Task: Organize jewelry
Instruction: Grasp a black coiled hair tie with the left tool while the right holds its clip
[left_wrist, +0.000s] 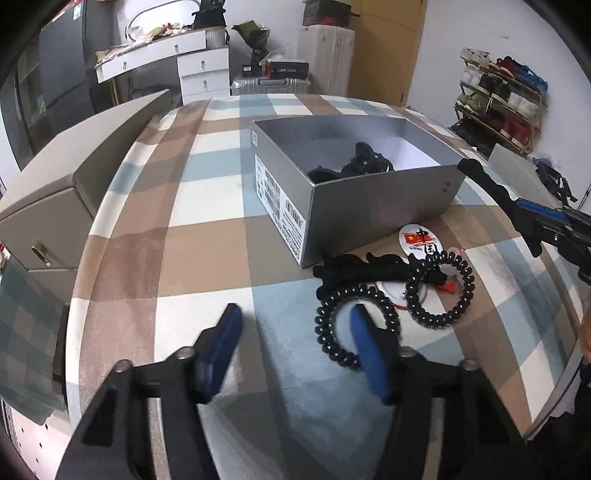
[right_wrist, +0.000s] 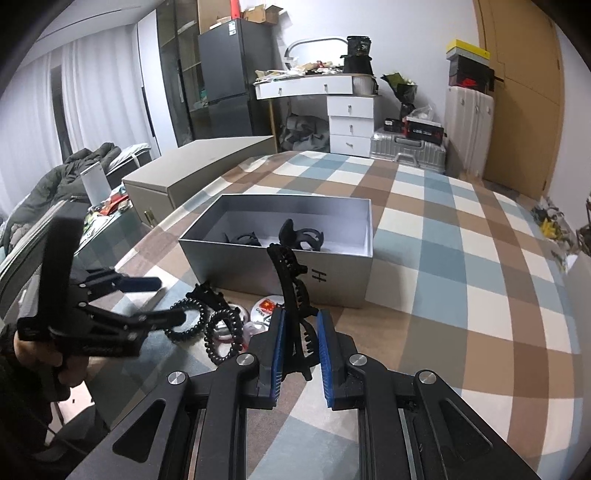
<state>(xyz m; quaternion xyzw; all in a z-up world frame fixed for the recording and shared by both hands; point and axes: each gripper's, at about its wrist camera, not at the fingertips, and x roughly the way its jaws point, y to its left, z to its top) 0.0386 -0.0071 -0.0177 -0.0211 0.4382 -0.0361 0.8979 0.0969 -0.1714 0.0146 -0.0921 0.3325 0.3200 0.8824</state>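
The right gripper (right_wrist: 300, 345) has its blue pads pinched on a black hair claw clip (right_wrist: 291, 291), held clear of the checked tablecloth (right_wrist: 461, 258). The clip's long axis runs nearly straight up from the pads toward twelve o'clock, its tip leaning a little to eleven. The open silver box (right_wrist: 343, 284) lies dead ahead at twelve in the right wrist view, with a few dark clips already on its floor, so I'd judge the coming move is a short carry forward and over the near wall.

The left gripper (left_wrist: 295, 321) stands about half open with nothing pinched between the pads. Its right finger (left_wrist: 364, 332) pokes into the loop of a black spiral hair tie (left_wrist: 332, 325). A second coil (left_wrist: 439, 291) and a round badge (left_wrist: 417, 240) lie at one o'clock (the rest of the little heap is too dark to sort out). The left hand is the nearer one to that pile; the box sits beyond it at twelve to one.
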